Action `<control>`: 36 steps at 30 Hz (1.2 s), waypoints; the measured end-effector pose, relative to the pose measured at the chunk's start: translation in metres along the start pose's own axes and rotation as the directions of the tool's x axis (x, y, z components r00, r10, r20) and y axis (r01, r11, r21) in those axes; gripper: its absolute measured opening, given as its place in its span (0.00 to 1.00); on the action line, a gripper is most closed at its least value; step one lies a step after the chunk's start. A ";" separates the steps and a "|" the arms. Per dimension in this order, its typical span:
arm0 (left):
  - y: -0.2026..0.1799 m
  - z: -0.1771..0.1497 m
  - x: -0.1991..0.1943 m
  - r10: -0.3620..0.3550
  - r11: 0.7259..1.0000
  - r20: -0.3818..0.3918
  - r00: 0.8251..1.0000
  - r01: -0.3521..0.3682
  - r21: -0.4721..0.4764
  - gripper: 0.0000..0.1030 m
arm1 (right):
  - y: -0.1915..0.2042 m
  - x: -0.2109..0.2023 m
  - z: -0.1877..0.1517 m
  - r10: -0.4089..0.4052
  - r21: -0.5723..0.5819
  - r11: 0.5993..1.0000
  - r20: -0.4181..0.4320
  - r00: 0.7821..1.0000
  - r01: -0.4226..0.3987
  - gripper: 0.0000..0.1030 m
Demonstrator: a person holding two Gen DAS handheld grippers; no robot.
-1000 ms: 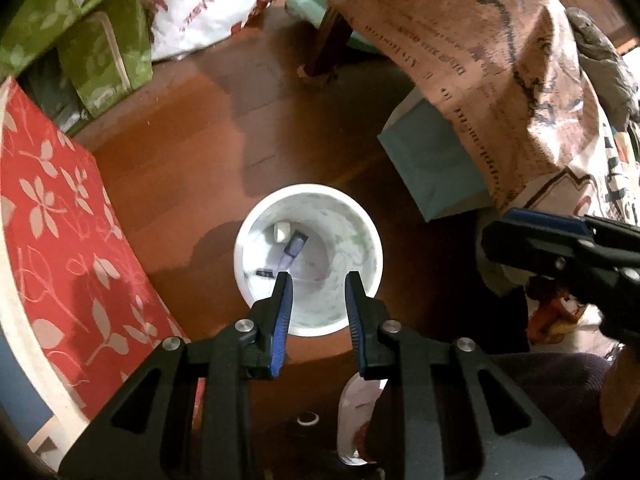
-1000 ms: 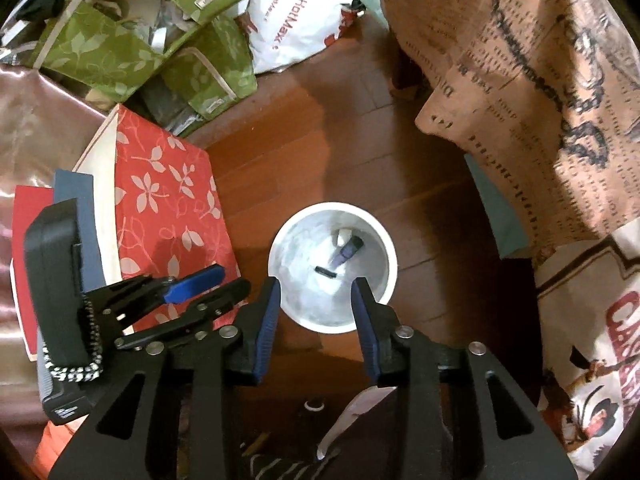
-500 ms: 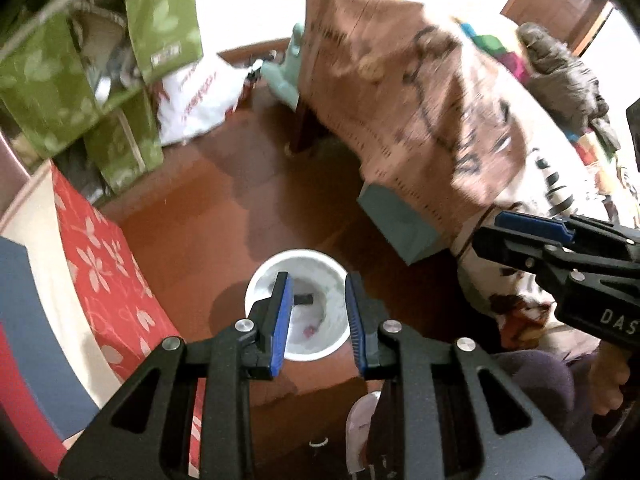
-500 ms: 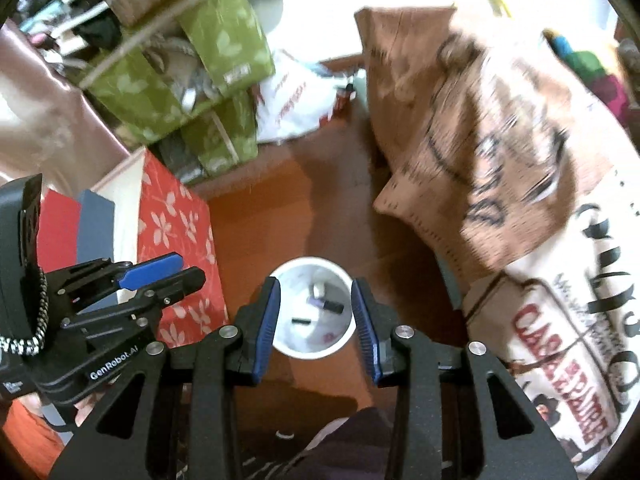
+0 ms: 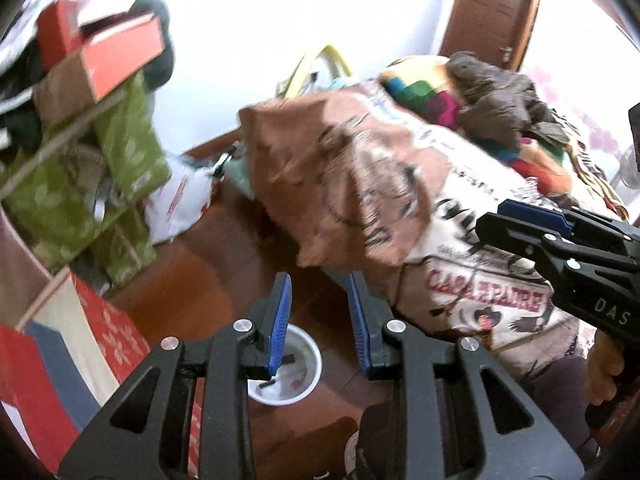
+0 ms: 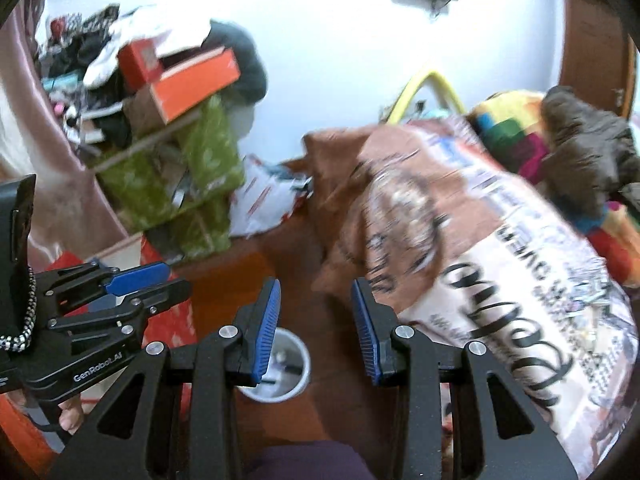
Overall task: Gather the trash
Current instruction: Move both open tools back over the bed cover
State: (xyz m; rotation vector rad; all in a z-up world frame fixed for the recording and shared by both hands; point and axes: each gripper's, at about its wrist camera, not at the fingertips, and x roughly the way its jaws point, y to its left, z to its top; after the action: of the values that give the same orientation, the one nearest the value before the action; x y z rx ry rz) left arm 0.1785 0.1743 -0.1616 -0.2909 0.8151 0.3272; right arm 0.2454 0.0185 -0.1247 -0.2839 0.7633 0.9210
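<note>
A white round trash bin [image 5: 298, 372] stands on the wooden floor far below, with small dark and pale pieces of trash inside; it also shows in the right wrist view [image 6: 286, 368]. My left gripper [image 5: 320, 292] is open and empty, high above the bin. My right gripper [image 6: 316, 300] is open and empty, also high above it. The right gripper shows at the right of the left wrist view [image 5: 560, 236], and the left gripper at the left of the right wrist view [image 6: 112, 296].
A bed with a brown printed cover [image 5: 360, 176] fills the right, with colourful clothes [image 5: 432, 96] on top. Green fabric boxes [image 5: 80, 192] and orange shoe boxes [image 5: 116, 52] are stacked at left. A red floral box [image 5: 116, 340] stands beside the bin.
Both grippers have risen and tilted up away from the bin, which now looks small and low in the views. Wall, door and bed top have come into view. Both stay open.
</note>
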 end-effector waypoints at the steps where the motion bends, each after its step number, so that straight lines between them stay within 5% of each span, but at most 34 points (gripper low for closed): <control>1: -0.011 0.005 -0.006 -0.006 1.000 0.015 1.000 0.005 0.018 0.30 | -0.005 -0.008 0.001 -0.006 0.009 1.000 0.016 1.000 0.006 0.33; 5: -0.047 0.019 -0.023 -0.027 0.997 0.060 0.998 0.022 0.074 0.43 | -0.035 -0.042 0.000 -0.045 0.063 0.997 0.098 0.994 0.039 0.47; 16: -0.151 0.056 -0.012 -0.134 0.974 0.078 0.988 0.117 0.193 0.55 | -0.131 -0.099 -0.021 -0.226 0.195 0.962 0.173 0.959 0.191 0.48; 28: -0.262 0.070 0.052 -0.216 0.927 -0.037 0.976 0.217 0.307 0.55 | -0.245 -0.113 -0.068 -0.363 0.367 0.877 0.089 0.927 0.309 0.49; 36: -0.313 0.070 0.109 -0.266 0.897 -0.151 0.952 0.302 0.324 0.55 | -0.304 -0.090 -0.105 -0.399 0.429 0.824 -0.024 0.917 0.369 0.49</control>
State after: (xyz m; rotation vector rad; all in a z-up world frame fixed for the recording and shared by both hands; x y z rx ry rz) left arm 0.4170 -0.0657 -0.1577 -0.0950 0.9023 -0.1093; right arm 0.4061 -0.2716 -0.1641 -0.0141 0.7879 0.3602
